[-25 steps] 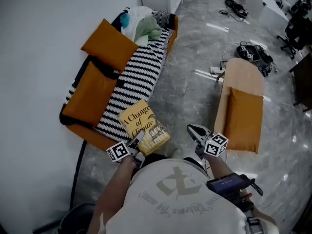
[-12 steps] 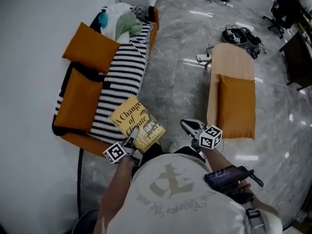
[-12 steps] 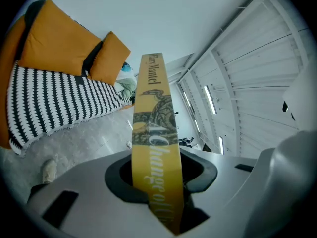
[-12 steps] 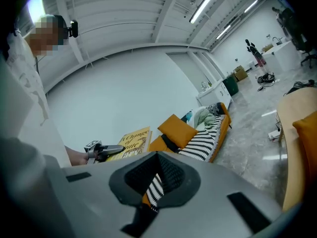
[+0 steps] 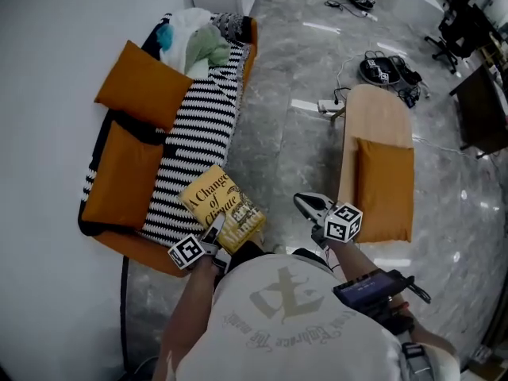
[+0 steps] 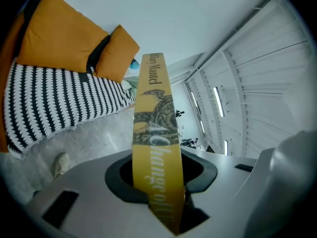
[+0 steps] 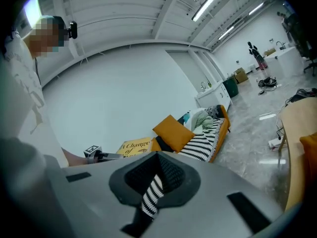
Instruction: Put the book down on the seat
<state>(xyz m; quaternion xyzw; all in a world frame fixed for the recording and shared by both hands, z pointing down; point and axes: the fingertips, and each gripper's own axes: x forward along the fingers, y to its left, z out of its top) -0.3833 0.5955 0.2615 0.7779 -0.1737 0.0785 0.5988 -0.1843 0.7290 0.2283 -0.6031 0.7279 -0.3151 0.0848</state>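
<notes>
Grey marble floor (image 5: 286, 133) lies under my two tongs: the left tongs (image 5: 214, 228) are clamped on the one yellow book (image 5: 222, 207), held just ahead of them over the near edge of the striped seat (image 5: 198, 133) with its two orange cushions (image 5: 143, 84), while the right tongs (image 5: 308, 206) stand slightly apart, empty.

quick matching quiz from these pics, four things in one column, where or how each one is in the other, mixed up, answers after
Things
1. yellow rectangular book
2. black-and-white striped blanket
3. pale wooden bench
4. right gripper

States
A. jaws apart, nothing held
B. spread over the seat of the orange sofa
C. clamped in the left gripper
D. bears one flat orange cushion

Pairs: 1-C, 2-B, 3-D, 4-A
</notes>
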